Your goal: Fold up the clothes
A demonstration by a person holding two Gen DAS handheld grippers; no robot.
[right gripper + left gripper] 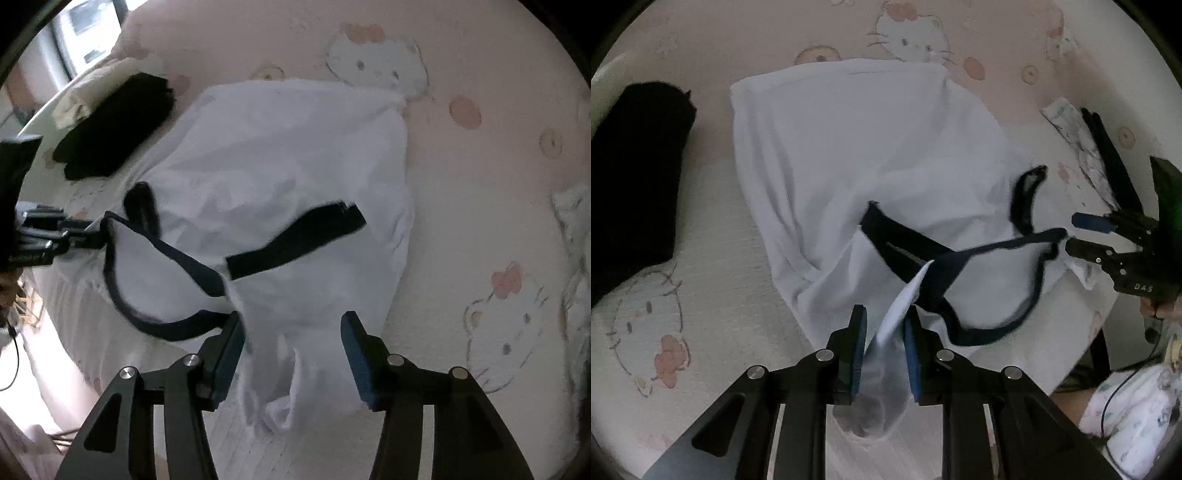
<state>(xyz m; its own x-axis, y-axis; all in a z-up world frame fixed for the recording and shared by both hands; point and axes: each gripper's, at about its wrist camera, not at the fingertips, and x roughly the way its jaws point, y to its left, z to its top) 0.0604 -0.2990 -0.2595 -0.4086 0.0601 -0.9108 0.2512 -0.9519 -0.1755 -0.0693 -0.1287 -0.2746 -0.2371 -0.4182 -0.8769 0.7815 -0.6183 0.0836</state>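
Two grippers, two jobs: your left gripper (884, 354) pinches a corner of the white shirt (849, 155) to keep it taut, while your right gripper (291, 354) stands with jaws wide around loose cloth, the shirt lying crumpled on the bed (480, 221) beside dark folded clothes (635, 166)

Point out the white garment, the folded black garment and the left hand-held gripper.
white garment (849, 140): left wrist view, flat upper body of the cloth.
folded black garment (639, 170): left wrist view, middle of the dark pile.
left hand-held gripper (884, 332): left wrist view, between its fingertips.
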